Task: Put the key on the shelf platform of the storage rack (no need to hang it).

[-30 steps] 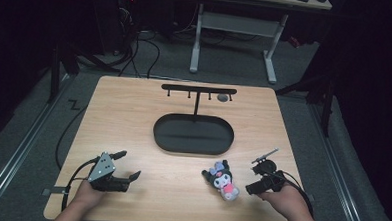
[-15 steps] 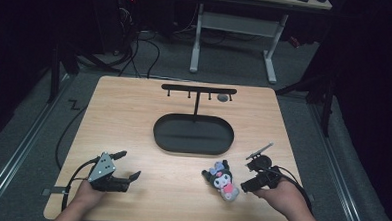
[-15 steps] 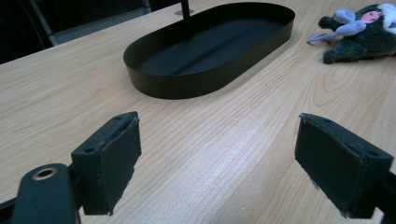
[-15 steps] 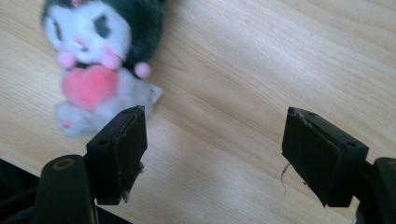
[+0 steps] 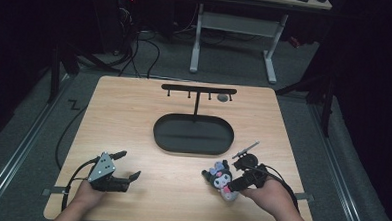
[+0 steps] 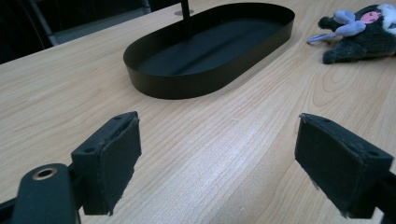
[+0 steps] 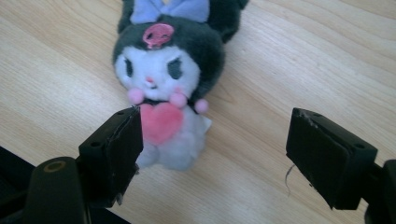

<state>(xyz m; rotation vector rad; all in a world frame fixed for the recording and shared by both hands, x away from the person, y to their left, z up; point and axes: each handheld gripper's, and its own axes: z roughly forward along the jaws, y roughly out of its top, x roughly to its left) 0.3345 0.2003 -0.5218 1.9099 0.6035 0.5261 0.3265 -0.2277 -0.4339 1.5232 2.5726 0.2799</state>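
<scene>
My right tongs (image 7: 212,154) stand wide open over the counter (image 7: 303,60), and the jaws have just been opening. The plush (image 7: 168,84) lies on its back on the pale wood, head away from me and feet toward me. It has a dark hood with a pink skull badge, a lilac bow above that, a white face, pink cheeks and a pink heart on its white belly. The left jaw's pad sits just in front of the plush's lower body, covering its edge; whether it touches I cannot tell. The right jaw is well apart from the plush, over bare wood, with a loose thread hanging off its pad
</scene>
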